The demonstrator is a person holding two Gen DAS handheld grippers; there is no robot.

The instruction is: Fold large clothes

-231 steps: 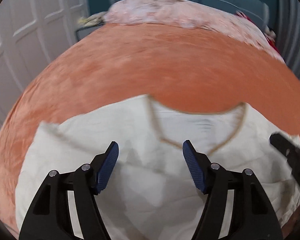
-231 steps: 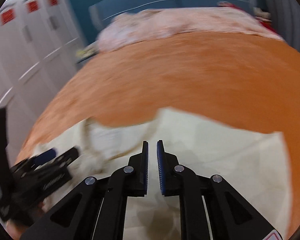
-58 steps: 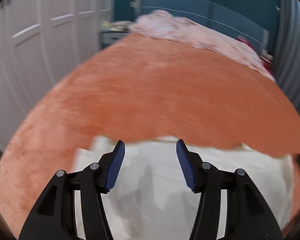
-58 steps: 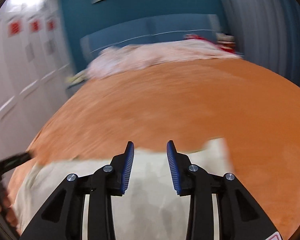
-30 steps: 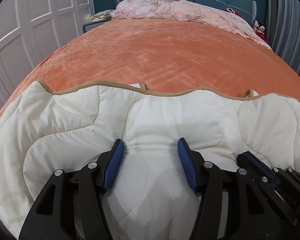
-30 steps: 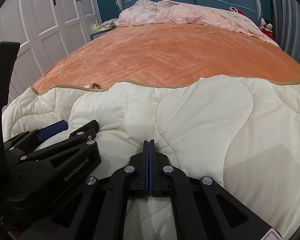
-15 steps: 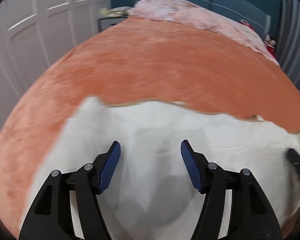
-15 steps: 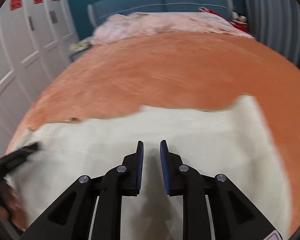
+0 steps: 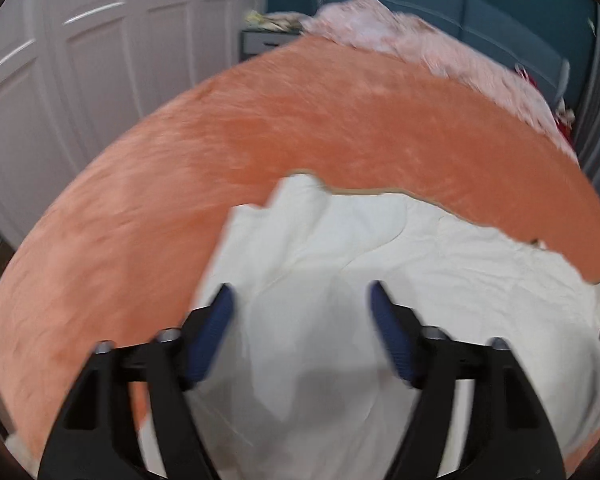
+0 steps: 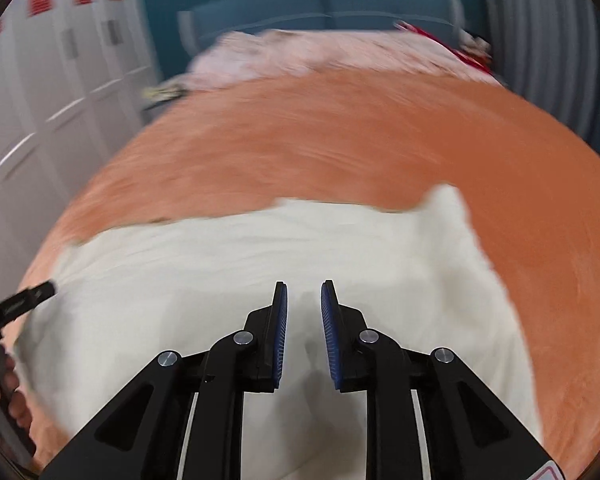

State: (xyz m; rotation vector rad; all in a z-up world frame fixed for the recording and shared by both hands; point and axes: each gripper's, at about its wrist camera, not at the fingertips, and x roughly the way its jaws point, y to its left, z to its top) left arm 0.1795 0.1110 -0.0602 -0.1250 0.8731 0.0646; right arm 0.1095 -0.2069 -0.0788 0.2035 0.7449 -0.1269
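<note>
Clearly, from the left wrist view, I read the cream quilted garment (image 9: 340, 280) as soft, puffy and bulky: light for its size, yet likely to sag and slide over itself once lifted. It lies on the orange bedspread (image 9: 260, 128) at the near end of the bed, its left edge rumpled into a peak near the tan-trimmed hem. My left tongs (image 9: 300, 320) stand wide open with nothing between the blue pads, hovering just above the cloth and angled down toward it. I would pinch that rumpled left edge, taking both layers.

Next, the right wrist view shows the same garment (image 10: 260, 260) spread wide across the bedspread (image 10: 340, 128), its far right corner standing up a little. My right tongs (image 10: 304, 320) are partly open, a narrow gap between the pads, empty, poised low over the middle of the cloth. The left tongs' tip (image 10: 28, 298) shows at the left border. I judge the trimmed hem gives the firmest hold; the padding itself may slip.
</note>
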